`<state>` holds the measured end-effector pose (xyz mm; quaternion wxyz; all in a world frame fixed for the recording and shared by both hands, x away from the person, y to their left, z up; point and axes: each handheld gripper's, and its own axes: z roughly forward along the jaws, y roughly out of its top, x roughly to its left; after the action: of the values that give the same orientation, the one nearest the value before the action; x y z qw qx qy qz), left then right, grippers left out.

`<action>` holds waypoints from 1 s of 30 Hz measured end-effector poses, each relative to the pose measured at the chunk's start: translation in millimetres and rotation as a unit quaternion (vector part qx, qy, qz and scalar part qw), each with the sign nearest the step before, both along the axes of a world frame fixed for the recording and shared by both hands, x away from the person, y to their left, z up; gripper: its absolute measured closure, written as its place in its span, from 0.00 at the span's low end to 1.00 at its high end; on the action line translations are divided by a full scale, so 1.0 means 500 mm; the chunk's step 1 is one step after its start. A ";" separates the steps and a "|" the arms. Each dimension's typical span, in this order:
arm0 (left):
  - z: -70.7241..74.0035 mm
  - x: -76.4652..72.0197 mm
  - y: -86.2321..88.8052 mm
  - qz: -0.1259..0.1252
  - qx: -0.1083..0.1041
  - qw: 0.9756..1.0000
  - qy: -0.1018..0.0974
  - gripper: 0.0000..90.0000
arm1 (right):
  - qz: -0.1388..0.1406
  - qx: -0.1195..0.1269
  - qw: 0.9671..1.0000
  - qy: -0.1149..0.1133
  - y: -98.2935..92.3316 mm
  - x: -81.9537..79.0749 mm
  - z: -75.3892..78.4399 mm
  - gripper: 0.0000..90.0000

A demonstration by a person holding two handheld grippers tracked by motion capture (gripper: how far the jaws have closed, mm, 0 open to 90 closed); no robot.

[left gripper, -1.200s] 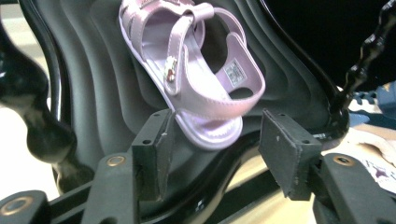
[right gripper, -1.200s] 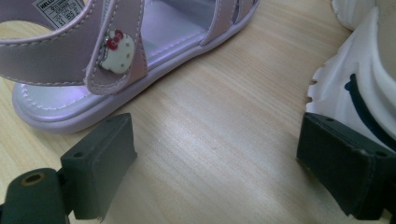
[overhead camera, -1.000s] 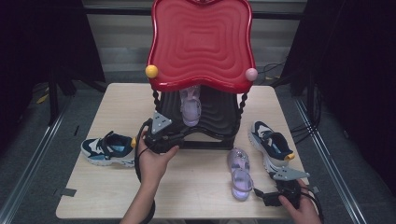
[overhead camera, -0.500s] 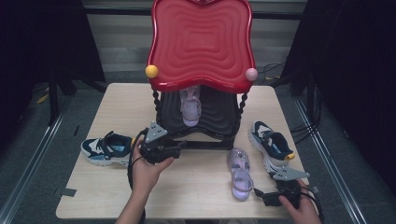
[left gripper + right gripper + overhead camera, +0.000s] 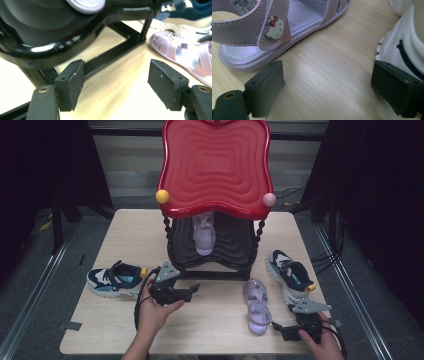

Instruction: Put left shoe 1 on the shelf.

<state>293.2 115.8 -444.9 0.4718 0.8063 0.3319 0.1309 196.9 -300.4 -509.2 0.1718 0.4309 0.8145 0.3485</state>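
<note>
Writing: label inside the lilac sandal (image 5: 259,32) reads "HELLO…", the rest too small; cat-face charm on its strap.
Left gripper (image 5: 191,290): jaws wide apart, holding nothing; black shelf frame (image 5: 75,45) just ahead, blue sneaker (image 5: 116,279) behind it.
Right gripper (image 5: 278,328): jaws wide apart, empty; sandal heel just ahead at left, second sneaker (image 5: 407,42) beside right jaw.
Room: bare table (image 5: 210,330) between the grippers.

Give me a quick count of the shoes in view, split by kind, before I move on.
Lilac sandals: 2, one on the rack's lower shelf, one on the table
Navy-and-white sneakers: 2, one left of the rack, one right of it
Total: 4 shoes
</note>
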 end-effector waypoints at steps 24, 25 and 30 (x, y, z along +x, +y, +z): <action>-0.092 -0.030 0.014 -0.068 0.043 0.996 0.035 0.29 | 0.000 0.000 1.000 0.000 0.000 0.000 0.000 0.12; -0.096 -0.030 0.014 -0.069 0.041 0.996 0.038 0.29 | 0.000 0.000 1.000 0.000 0.000 0.000 0.000 0.12; -0.112 -0.035 0.008 -0.077 0.049 0.995 0.044 0.29 | 0.001 0.001 1.000 0.000 0.000 0.000 0.000 0.12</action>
<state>275.7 119.7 -500.7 0.4255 0.8564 0.2826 0.0750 197.1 -300.4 -509.3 0.1712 0.4306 0.8145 0.3491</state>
